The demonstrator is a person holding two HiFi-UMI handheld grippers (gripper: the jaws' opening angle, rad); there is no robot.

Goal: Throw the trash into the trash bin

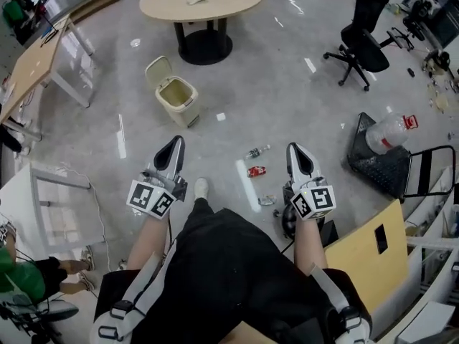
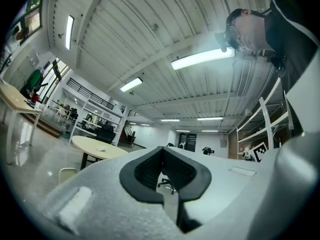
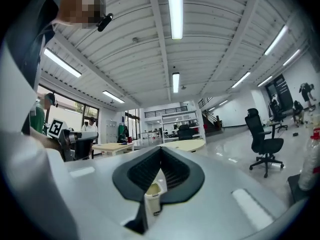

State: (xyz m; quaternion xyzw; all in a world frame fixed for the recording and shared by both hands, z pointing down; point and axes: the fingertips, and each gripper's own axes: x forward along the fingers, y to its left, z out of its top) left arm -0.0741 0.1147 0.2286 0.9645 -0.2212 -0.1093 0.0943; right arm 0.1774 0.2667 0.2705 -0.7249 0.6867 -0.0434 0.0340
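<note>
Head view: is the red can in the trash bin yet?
No, the red can lies on the floor, well apart from the trash bin, whose lid is up.

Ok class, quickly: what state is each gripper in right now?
Left gripper: closed, holding nothing.
Right gripper: closed, holding nothing.

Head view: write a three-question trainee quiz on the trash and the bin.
1. True or false: the trash bin has its lid shut.
2. The red can lies nearest to: A) the right gripper B) the round table C) the office chair.
3. Short answer: what does the left gripper hold?

Key: 1 false, the lid stands open. 2 A. 3 nothing; its jaws are together and empty.
</note>
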